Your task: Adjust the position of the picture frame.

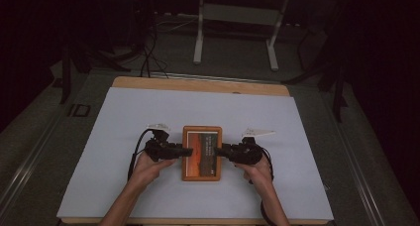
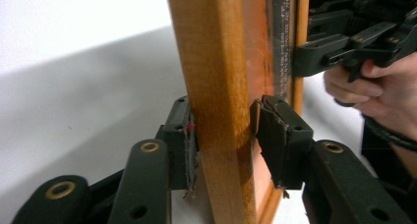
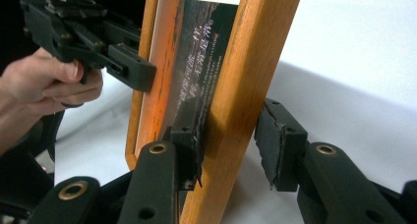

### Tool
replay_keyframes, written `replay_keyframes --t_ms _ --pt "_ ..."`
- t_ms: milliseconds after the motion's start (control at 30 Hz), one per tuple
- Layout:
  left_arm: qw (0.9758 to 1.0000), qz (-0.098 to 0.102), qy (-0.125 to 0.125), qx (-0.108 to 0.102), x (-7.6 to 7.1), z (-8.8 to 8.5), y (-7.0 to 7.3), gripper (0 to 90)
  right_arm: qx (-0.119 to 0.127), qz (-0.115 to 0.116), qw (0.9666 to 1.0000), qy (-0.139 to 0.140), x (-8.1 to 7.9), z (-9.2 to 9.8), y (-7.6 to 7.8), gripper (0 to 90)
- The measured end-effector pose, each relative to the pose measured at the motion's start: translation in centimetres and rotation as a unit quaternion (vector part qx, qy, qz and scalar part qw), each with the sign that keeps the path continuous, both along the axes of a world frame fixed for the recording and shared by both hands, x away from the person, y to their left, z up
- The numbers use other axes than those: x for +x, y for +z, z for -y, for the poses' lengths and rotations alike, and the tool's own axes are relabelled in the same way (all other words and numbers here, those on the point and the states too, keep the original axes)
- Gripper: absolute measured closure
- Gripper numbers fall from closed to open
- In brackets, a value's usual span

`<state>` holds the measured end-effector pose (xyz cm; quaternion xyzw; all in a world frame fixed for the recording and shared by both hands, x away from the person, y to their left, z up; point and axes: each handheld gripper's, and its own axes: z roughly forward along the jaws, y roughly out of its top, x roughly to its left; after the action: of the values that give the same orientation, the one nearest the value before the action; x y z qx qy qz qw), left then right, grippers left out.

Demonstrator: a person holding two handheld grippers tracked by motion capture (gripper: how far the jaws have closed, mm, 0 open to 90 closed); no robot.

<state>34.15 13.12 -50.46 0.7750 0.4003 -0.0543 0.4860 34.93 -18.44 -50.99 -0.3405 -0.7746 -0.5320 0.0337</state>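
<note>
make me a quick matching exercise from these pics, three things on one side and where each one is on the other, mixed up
Things:
1. left gripper
2. right gripper
3. picture frame

Places:
A. between the two grippers, on the white table cover
B. at the frame's right edge
C. at the frame's left edge

Pairs: 1-C, 2-B, 3-A

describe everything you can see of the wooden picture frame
The wooden picture frame is a rectangle of orange-brown varnished wood with rounded corners, holding a dark and orange landscape print with lines of pale text. It sits mid-table on the white sheet. The left tool straddles its left rail and the right tool its right rail, one jaw on each face with small gaps visible.
</note>
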Motion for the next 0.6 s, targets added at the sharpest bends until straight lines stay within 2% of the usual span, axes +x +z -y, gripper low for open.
replay_keyframes --t_ms 67,133,200,233,333,600 --pt "0.9999 0.005 -0.001 0.011 0.4 0.2 0.0 57.9 0.002 -0.007 1.0000 -0.005 0.1 0.1 -0.2 62.7" --pt "0.9999 0.006 0.001 0.013 0.6 0.3 0.0 57.1 0.000 -0.010 0.9999 -0.009 0.2 0.2 -0.2 62.3" --pt "0.9994 0.015 0.015 0.028 1.3 0.4 -0.1 57.7 -0.009 -0.023 0.9995 -0.022 0.3 0.3 -0.6 60.2" --pt "0.9992 0.013 0.018 0.032 1.5 0.4 -0.2 58.8 -0.011 -0.031 0.9991 -0.027 0.4 0.4 -0.8 59.0" --pt "0.9996 -0.006 0.021 0.016 1.9 0.1 -0.8 58.9 -0.003 -0.050 0.9981 -0.036 0.8 0.5 -1.5 58.5" --pt "0.9982 -0.039 0.043 0.013 2.4 0.2 -1.8 56.4 -0.015 -0.073 0.9960 -0.051 1.4 0.0 -2.0 56.0"
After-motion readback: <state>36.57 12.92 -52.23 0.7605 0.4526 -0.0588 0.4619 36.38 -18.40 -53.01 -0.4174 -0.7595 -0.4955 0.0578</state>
